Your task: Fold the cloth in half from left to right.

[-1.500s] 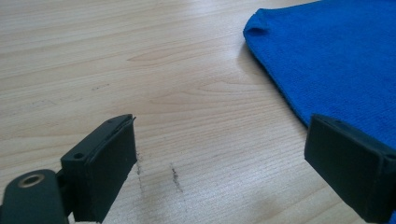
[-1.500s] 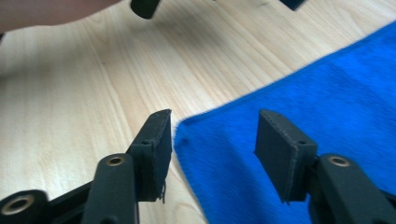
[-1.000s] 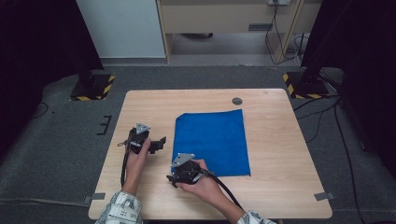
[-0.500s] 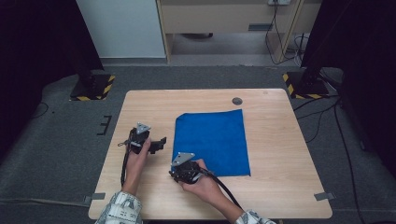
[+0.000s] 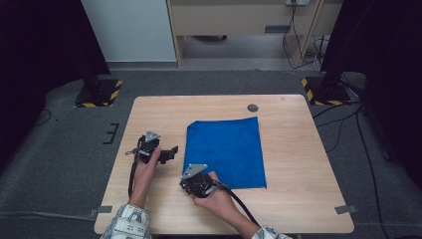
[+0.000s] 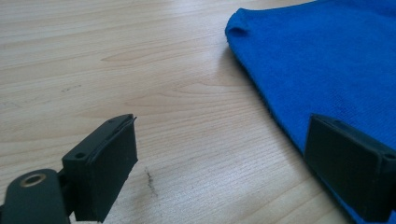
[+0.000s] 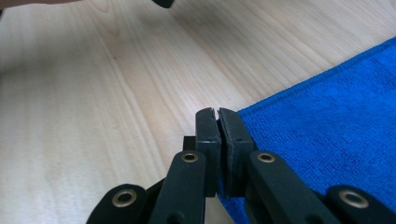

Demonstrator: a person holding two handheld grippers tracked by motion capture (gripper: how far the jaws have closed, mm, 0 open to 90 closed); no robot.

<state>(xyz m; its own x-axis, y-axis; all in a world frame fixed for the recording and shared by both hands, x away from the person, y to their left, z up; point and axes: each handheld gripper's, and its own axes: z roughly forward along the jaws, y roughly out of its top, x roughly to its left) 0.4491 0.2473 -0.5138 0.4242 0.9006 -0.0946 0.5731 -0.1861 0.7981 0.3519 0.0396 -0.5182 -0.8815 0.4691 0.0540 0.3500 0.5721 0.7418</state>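
A blue cloth (image 5: 226,152) lies flat at the centre of the high view, on a light wooden table (image 5: 298,149), with its near left corner just by the right gripper (image 5: 191,178), low in the frame and a little left of centre. In the right gripper view that gripper's jaws have just been closing and now stand pressed together at the cloth's corner (image 7: 327,135); the hem seems to be pinched between the pads, though the spot is too tight to be sure. The left gripper (image 5: 166,153), at the left of the high view, sits just beside the cloth's left edge. In the left gripper view its jaws are spread wide over bare wood, the cloth (image 6: 327,60) filling the upper right.
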